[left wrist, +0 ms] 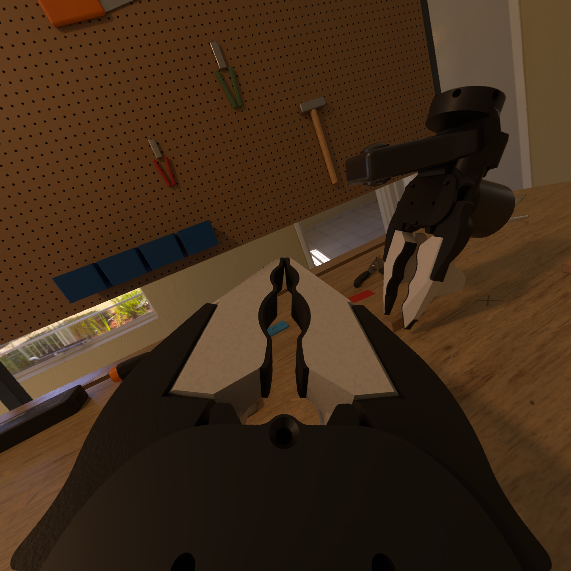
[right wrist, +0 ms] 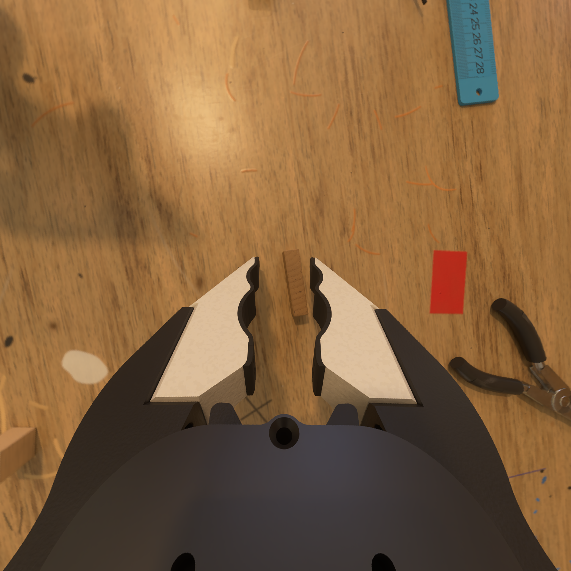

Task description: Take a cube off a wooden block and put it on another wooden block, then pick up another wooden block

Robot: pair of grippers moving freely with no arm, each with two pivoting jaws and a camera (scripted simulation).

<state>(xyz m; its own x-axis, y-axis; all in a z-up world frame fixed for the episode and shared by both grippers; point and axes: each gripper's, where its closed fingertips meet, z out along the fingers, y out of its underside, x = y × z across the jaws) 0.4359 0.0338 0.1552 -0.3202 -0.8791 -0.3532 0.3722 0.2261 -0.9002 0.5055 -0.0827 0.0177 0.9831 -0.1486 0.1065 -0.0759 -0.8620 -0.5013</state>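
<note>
Right wrist view: right hand-held gripper (right wrist: 284, 262) open, empty, straddling slim wooden block (right wrist: 295, 282) lying on desk (right wrist: 154, 154). Risk: block skewed between fingers; closing may twist it loose. Left hand-held gripper (left wrist: 285, 262) closed, empty.

This is a home workshop. A brown pegboard (left wrist: 191, 129) stands behind the wooden worktop (right wrist: 154, 154), and tools hang on it: a hammer (left wrist: 319, 140) with a wooden handle, green-handled pliers (left wrist: 227, 77) up and to its left, and red-handled pliers (left wrist: 162, 163) lower and further left. A row of dark blue bins (left wrist: 136, 262) lines the pegboard's lower edge. The worktop below the pegboard is scratched and flecked with paint, and it carries a blue ruler (right wrist: 472, 52), black-handled pliers (right wrist: 519, 361) and a strip of red tape (right wrist: 448, 281). Under the pegboard a window (left wrist: 77, 330) shows garden plants, and to its right a doorway opens onto a tiled floor (left wrist: 343, 234).
</note>
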